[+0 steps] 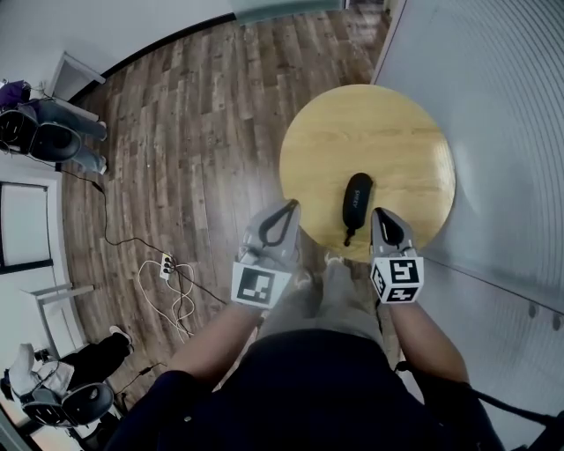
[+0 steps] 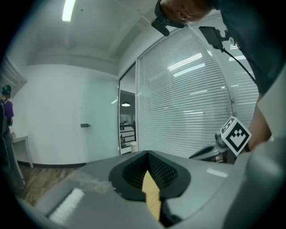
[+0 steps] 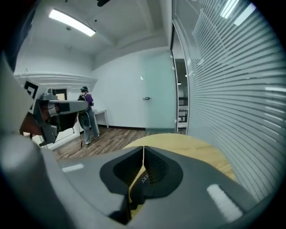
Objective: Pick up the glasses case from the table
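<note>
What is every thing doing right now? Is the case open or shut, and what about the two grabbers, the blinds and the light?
glasses case: closed, lying flat on the round table, nothing touching it.
left gripper: shut, empty, apart from the case.
right gripper: shut, empty, near the case's end but not on it.
blinds: down.
ceiling light: on.

A dark wood-plank floor [image 1: 203,114] runs to a white wall [image 1: 115,26] with a black skirting. On the right, a glass partition [image 1: 493,132] is covered by white horizontal blinds, and a round pale-wood counter [image 1: 388,123] stands just beside it. Office chairs [image 1: 77,403] stand along the left edge. A power strip [image 1: 165,264] with looping cables lies on the floor. A strip light [image 3: 71,22] glows on the ceiling.
</note>
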The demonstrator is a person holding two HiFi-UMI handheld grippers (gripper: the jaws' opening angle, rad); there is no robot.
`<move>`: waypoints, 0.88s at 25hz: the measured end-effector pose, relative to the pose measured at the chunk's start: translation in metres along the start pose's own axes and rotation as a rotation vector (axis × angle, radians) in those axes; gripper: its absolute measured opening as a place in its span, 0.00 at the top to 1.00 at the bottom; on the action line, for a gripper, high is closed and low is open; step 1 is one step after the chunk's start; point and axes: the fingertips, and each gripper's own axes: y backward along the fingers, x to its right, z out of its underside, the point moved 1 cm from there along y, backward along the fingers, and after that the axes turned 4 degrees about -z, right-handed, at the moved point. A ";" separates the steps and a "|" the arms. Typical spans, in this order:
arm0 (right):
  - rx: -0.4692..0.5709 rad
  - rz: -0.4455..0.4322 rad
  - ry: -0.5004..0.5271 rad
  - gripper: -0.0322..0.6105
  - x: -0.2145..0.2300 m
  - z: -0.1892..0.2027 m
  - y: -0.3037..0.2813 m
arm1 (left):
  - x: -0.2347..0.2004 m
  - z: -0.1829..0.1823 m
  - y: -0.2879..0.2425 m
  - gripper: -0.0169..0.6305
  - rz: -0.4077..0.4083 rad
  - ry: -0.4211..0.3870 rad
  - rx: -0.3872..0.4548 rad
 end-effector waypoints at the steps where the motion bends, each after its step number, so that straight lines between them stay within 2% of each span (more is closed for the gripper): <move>1: -0.008 -0.001 -0.013 0.91 0.006 0.004 -0.009 | 0.001 0.007 -0.010 0.97 0.009 -0.005 -0.017; 2: -0.015 -0.001 -0.026 0.85 0.011 0.008 -0.018 | 0.004 0.014 -0.020 0.97 0.024 -0.009 -0.029; 4: -0.025 -0.002 -0.052 0.82 0.018 0.017 -0.035 | 0.007 0.026 -0.038 0.97 0.050 -0.006 -0.046; 8: -0.072 -0.026 -0.125 0.69 0.026 0.053 -0.066 | 0.005 0.059 -0.066 0.97 0.041 0.034 -0.096; 11: -0.107 -0.034 -0.179 0.61 0.033 0.079 -0.085 | 0.003 0.082 -0.080 0.97 0.053 0.031 -0.138; 18: -0.193 -0.070 -0.305 0.42 0.043 0.124 -0.118 | 0.002 0.117 -0.089 0.97 0.068 0.056 -0.187; 22: -0.223 -0.108 -0.376 0.38 0.038 0.141 -0.129 | 0.002 0.129 -0.090 0.97 0.060 0.064 -0.214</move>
